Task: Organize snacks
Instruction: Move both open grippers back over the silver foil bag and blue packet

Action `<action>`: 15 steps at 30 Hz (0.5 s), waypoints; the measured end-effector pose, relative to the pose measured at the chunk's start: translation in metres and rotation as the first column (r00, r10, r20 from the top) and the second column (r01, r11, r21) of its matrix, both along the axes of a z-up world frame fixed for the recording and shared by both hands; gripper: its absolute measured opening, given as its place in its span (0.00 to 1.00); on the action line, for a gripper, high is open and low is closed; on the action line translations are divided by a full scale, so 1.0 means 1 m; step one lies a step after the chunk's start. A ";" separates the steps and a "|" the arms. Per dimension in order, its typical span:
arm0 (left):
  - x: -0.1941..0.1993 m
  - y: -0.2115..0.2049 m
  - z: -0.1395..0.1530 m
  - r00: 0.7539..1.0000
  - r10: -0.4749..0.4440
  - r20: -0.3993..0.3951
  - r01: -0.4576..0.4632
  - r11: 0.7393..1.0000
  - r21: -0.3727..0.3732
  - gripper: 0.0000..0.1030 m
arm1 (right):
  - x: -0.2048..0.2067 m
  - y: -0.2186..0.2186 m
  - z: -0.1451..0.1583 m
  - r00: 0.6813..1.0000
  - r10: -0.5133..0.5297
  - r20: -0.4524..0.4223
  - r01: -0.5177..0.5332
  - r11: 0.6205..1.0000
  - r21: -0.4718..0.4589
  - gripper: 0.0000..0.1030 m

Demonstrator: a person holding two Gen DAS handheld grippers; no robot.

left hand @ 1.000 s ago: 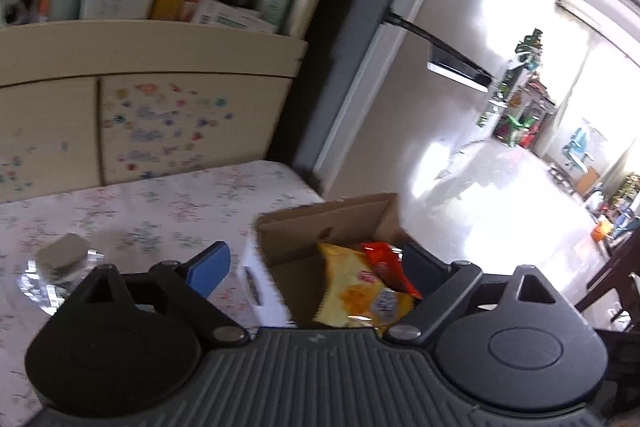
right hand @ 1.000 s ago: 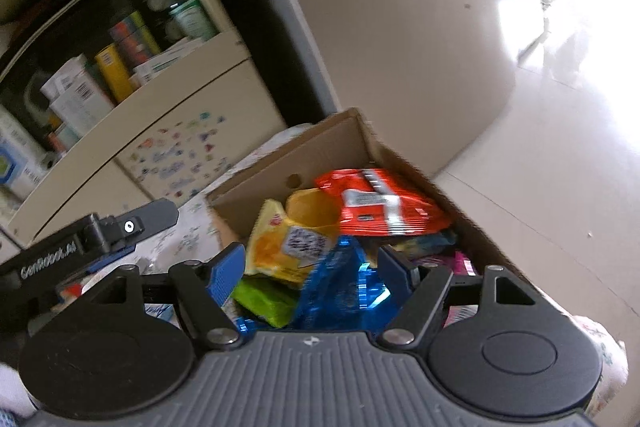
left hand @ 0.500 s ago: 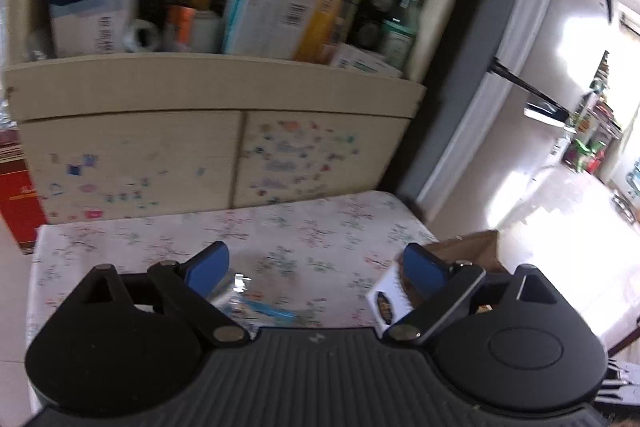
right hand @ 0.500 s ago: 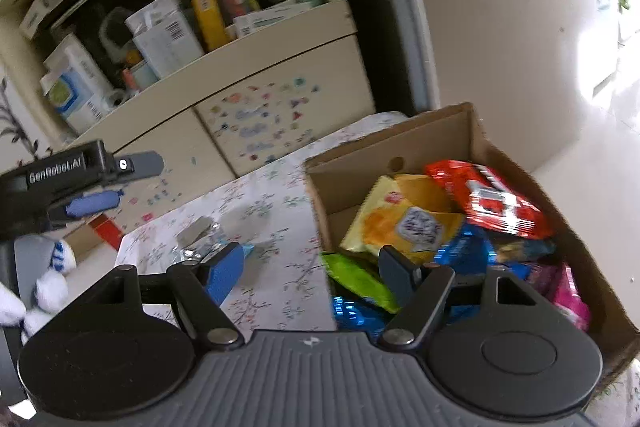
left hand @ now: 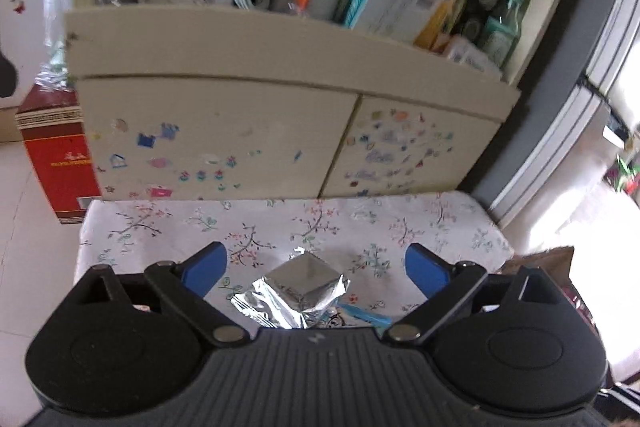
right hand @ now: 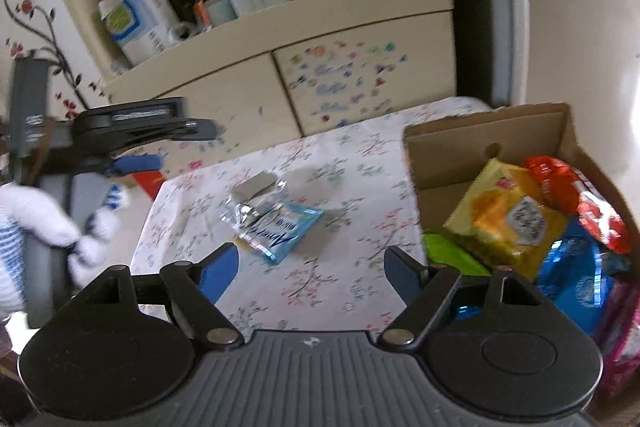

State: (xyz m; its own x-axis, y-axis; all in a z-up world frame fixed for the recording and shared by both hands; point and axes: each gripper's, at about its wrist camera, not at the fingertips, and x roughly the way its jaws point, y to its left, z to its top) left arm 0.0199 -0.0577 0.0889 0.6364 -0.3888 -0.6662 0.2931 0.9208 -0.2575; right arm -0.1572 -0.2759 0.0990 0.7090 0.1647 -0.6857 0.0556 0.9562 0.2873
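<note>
Cardboard box [right hand: 486, 131] at the right end of the floral tablecloth [right hand: 320, 283], packed with snacks: yellow packet [right hand: 500, 215] with a round code label, unreadable; red packet [right hand: 576, 195], white print too blurred; green one [right hand: 452, 255], blue one [right hand: 576, 279]. Left of the box, loose on the cloth: silver foil packet [left hand: 296, 287] with a light-blue packet [right hand: 280, 227] touching it, barcode-like stripes, no legible brand. Left gripper [left hand: 316, 267] jaws wide apart, just been opening, foil packet between them, no contact. Right gripper [right hand: 312, 267] also just been opening, empty, over cloth beside the box.
</note>
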 end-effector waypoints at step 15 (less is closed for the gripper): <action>0.043 -0.041 -0.075 0.982 -0.181 -0.054 0.187 0.969 0.163 0.92 | 0.010 0.004 -0.007 0.999 0.014 -0.050 -0.013 1.000 0.019 0.82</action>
